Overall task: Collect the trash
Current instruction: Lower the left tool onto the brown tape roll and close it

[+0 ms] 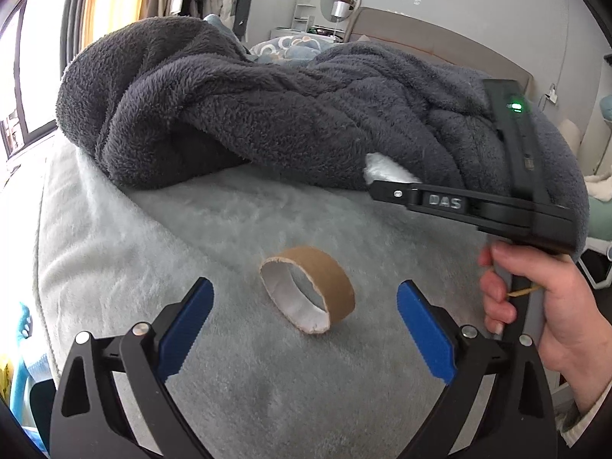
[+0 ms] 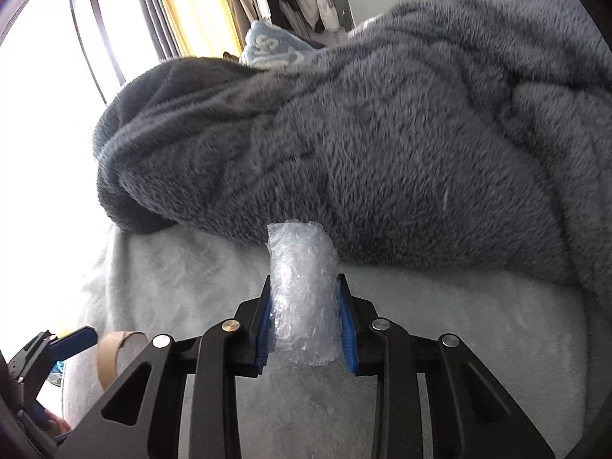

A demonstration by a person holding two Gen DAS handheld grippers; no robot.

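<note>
A brown cardboard tape core (image 1: 308, 293) lies on its side on the pale fleece bed cover (image 1: 237, 214). My left gripper (image 1: 304, 296) stands open around it, blue pads well clear on both sides. The core's edge (image 2: 111, 355) and a left fingertip (image 2: 74, 342) show at the lower left of the right wrist view. My right gripper (image 2: 305, 298) is shut on a roll of clear bubble wrap (image 2: 302, 294), both blue pads pressing its sides. From the left wrist view the right gripper (image 1: 376, 185) reaches in from the right, held by a hand (image 1: 535, 298), with the white wrap's end (image 1: 382, 168) showing.
A bulky dark grey fleece blanket (image 1: 267, 111) is heaped across the bed just behind both items. A window (image 2: 46, 88) and yellow curtain lie to the left, hanging clothes and a headboard (image 1: 440, 34) beyond. The bed's edge drops off at the left.
</note>
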